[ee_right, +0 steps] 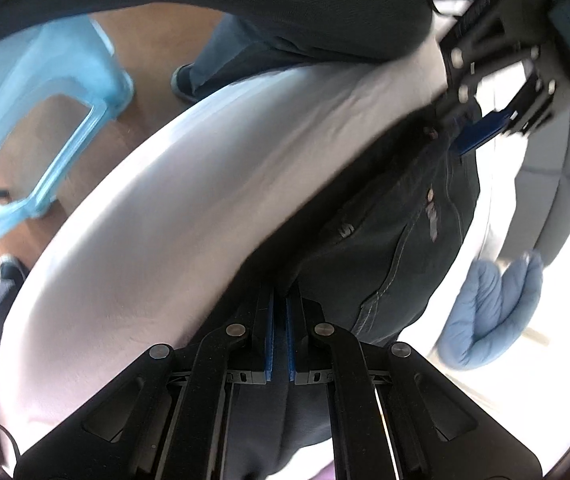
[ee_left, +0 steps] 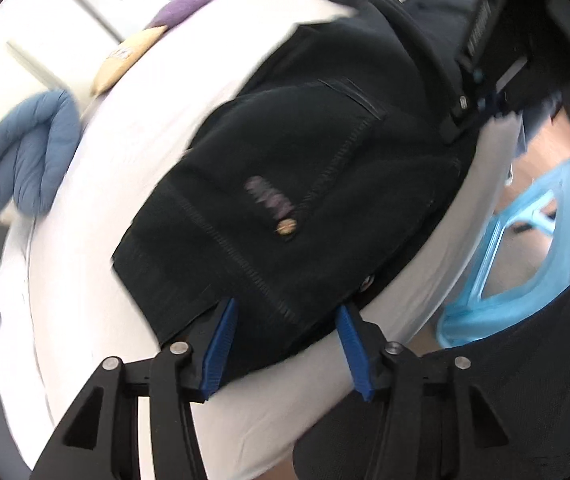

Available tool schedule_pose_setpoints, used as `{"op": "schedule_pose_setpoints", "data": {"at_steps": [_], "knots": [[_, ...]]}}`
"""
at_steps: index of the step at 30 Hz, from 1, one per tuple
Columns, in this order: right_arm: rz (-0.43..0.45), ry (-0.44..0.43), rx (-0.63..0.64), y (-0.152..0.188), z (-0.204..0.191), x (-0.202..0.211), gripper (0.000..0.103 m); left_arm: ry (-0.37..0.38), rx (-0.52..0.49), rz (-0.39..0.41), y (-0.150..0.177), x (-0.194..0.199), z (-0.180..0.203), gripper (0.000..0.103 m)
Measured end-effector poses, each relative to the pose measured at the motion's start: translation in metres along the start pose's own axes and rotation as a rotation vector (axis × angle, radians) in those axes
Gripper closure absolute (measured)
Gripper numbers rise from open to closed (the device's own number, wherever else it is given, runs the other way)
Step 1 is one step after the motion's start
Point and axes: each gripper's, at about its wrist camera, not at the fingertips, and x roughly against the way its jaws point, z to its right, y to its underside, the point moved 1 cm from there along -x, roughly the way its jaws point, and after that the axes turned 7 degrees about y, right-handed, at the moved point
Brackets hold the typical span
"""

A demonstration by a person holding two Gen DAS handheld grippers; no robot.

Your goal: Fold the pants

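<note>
Dark pants [ee_left: 305, 184] lie on a white bed [ee_left: 97, 240] near its edge, waistband toward the left wrist camera, with a button and a small label showing. My left gripper [ee_left: 287, 320] is open, its blue pads on either side of the waistband corner. The right gripper appears far off in this view [ee_left: 473, 92] at the other end of the pants. In the right wrist view the pants [ee_right: 389, 240] run away from me, and my right gripper [ee_right: 279, 304] is shut on their dark fabric. The left gripper [ee_right: 485, 128] shows at the far end, blue pads apart.
A blue folded duvet [ee_left: 25, 160] lies on the bed and also shows in the right wrist view [ee_right: 493, 312]. Purple [ee_left: 189, 4] and beige [ee_left: 129, 60] pillows lie at the far side. A light blue plastic stool [ee_left: 525, 260] stands on the wooden floor beside the bed.
</note>
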Motion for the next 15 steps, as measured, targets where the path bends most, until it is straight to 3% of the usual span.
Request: {"op": "schedule_pose_setpoints", "data": {"at_steps": [5, 9, 13, 15], "knots": [[-0.032, 0.008, -0.095, -0.003, 0.003, -0.003, 0.098, 0.019, 0.168, 0.098, -0.020, 0.032, -0.025, 0.049], [-0.068, 0.055, -0.164, -0.008, 0.000, -0.004, 0.098, 0.044, 0.188, 0.170, -0.060, 0.036, -0.022, 0.046], [-0.106, 0.107, -0.235, -0.012, -0.002, -0.003, 0.097, 0.060, 0.204, 0.111, -0.094, -0.007, -0.012, 0.044], [-0.132, 0.128, -0.307, -0.013, 0.000, 0.000, 0.092, 0.106, 0.232, 0.017, -0.099, -0.047, -0.005, 0.047]]}}
